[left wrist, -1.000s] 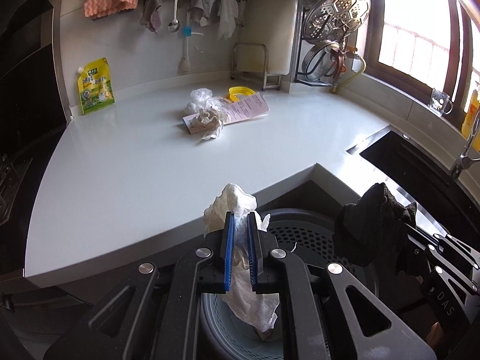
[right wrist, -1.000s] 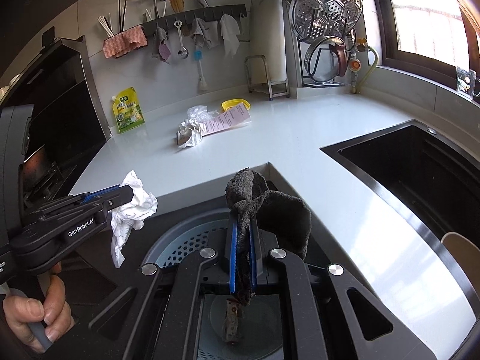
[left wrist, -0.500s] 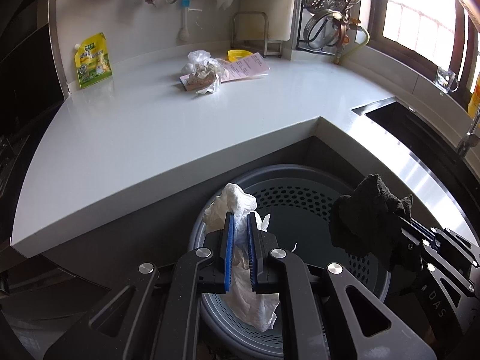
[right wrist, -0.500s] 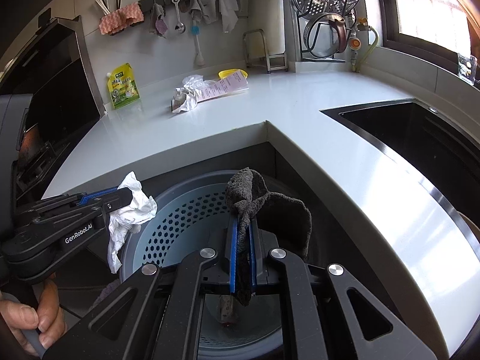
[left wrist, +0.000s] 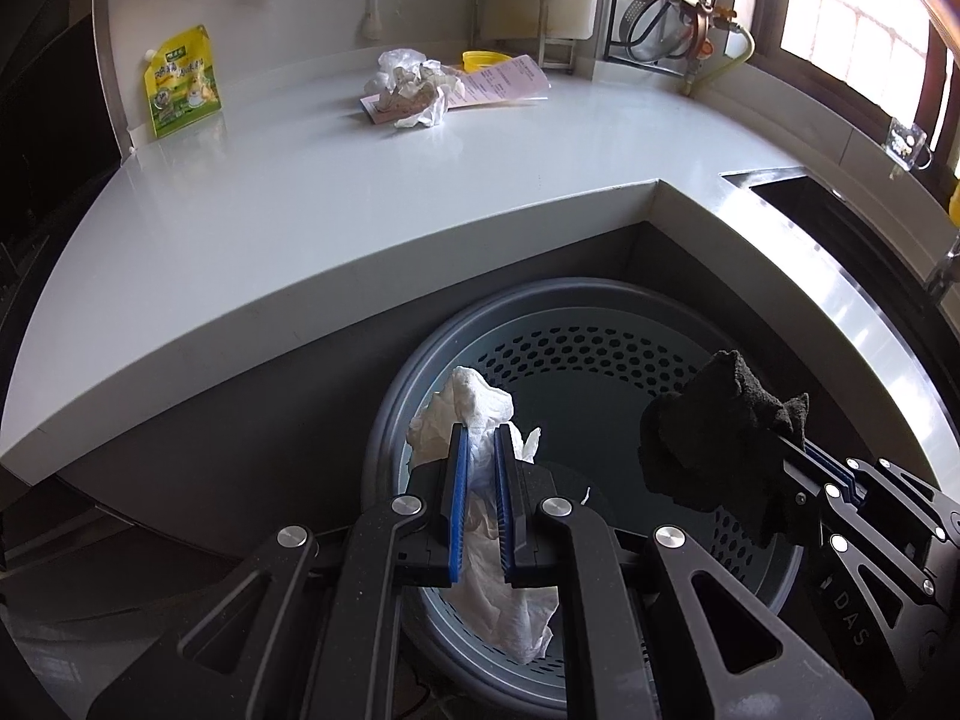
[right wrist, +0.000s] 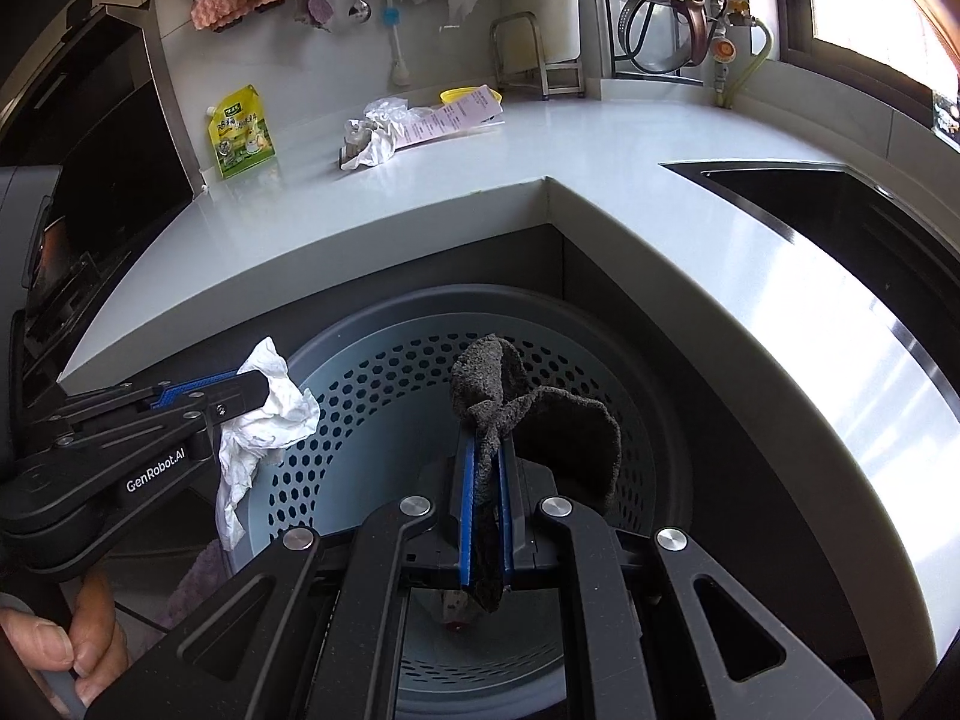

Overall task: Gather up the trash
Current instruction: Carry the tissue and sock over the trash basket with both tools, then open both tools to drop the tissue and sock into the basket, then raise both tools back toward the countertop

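left gripper: jaws pinched tight on a crumpled white tissue, tissue sticks out past the tips and hangs down below the blue pads; held above the left part of the bin opening
right gripper: jaws clamped on a dark grey rag, rag bunches above the tips and flops to the right; held over the middle of the bin
bin: round grey-blue basket with perforated wall, on the floor in the inner corner of the counter; a small scrap lies at the bottom (too small to tell what)
counter: white L-shaped top, bare near the front edge
remaining trash: pile of crumpled paper and plastic at the back of the counter, pink printed slip touching it, yellow lid just behind the slip
pouch: yellow-green, leaning on the back wall, well apart from the pile
sink: dark basin at right
person: a hand grips the left gripper's handle (lower left, right wrist view)
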